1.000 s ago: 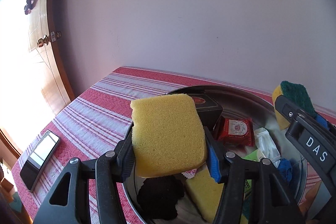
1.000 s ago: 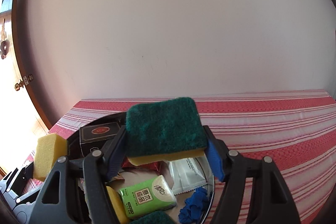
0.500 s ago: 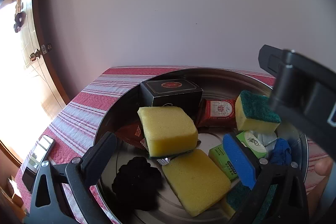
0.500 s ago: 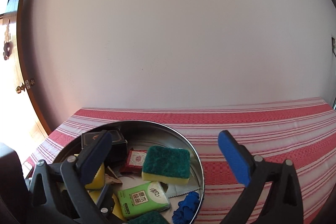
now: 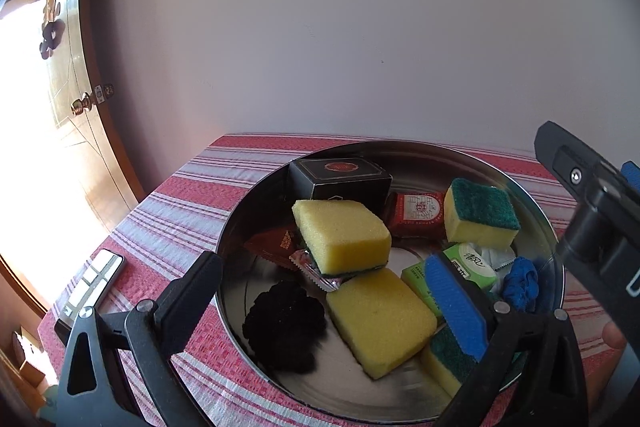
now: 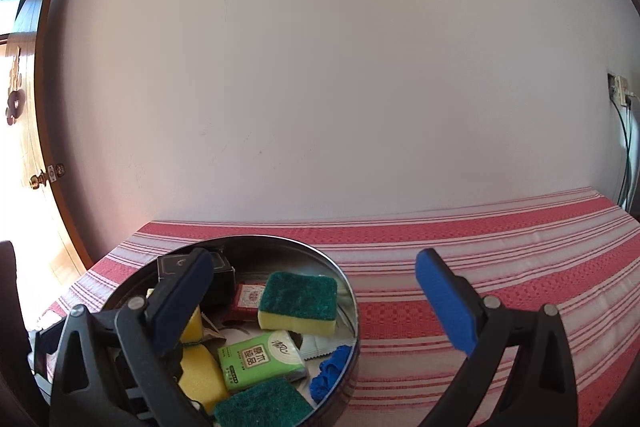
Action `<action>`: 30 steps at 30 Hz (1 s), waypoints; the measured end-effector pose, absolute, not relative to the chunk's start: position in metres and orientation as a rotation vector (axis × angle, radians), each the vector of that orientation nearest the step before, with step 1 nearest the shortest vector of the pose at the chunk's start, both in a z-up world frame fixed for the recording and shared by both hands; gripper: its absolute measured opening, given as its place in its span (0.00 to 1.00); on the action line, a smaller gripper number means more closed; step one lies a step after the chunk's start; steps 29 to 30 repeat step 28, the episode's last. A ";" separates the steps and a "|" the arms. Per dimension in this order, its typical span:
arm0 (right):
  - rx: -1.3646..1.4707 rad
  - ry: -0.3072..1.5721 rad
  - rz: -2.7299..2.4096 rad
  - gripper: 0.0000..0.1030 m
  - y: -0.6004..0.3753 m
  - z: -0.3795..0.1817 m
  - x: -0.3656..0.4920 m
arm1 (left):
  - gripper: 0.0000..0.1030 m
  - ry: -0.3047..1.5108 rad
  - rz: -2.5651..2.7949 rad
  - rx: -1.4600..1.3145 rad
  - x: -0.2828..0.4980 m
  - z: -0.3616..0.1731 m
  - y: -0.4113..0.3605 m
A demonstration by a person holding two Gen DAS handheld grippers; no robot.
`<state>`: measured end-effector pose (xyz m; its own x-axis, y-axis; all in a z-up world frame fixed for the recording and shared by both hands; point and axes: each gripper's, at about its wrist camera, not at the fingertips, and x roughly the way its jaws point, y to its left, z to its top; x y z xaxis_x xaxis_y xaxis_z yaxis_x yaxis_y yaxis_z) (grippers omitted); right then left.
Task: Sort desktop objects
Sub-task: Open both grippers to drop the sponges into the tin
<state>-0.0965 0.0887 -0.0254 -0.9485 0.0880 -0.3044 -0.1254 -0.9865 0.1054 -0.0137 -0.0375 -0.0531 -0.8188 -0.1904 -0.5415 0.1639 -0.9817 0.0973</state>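
A round metal tray (image 5: pixel 256 195) (image 6: pixel 352 301) on the red striped cloth holds several sponges and packets. A yellow sponge (image 5: pixel 344 235) lies on snack packets at the tray's middle. A green-topped sponge (image 5: pixel 480 213) (image 6: pixel 298 301) lies at the tray's right. Another yellow sponge (image 5: pixel 380 319), a black box (image 5: pixel 340 179), a red packet (image 5: pixel 418 213), a green tissue pack (image 6: pixel 260 355), a blue scrunchie (image 5: pixel 520 283) and a black scrunchie (image 5: pixel 284 323) lie there too. My left gripper (image 5: pixel 324 299) is open and empty above the tray. My right gripper (image 6: pixel 316 291) is open and empty over the tray's right rim.
A phone (image 5: pixel 92 287) lies on the cloth left of the tray, near the table's left edge. The striped tablecloth (image 6: pixel 500 259) stretches to the right of the tray. A white wall stands behind the table, and a wooden door (image 5: pixel 80 131) at the left.
Both grippers opened and let go of their sponges. The yellow sponge and the green-topped sponge dropped into the tray. Both grippers have pulled back a little.
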 end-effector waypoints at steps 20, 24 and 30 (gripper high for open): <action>-0.172 0.281 2.765 1.00 0.108 -0.024 0.022 | 1.00 -0.095 -2.875 0.752 0.034 -0.044 -0.033; -0.184 0.280 2.749 1.00 0.109 -0.024 0.027 | 0.99 -0.095 -2.870 0.737 0.038 -0.043 -0.032; -0.229 0.249 2.687 1.00 0.117 -0.022 0.025 | 0.99 -0.115 -2.874 0.745 0.038 -0.042 -0.031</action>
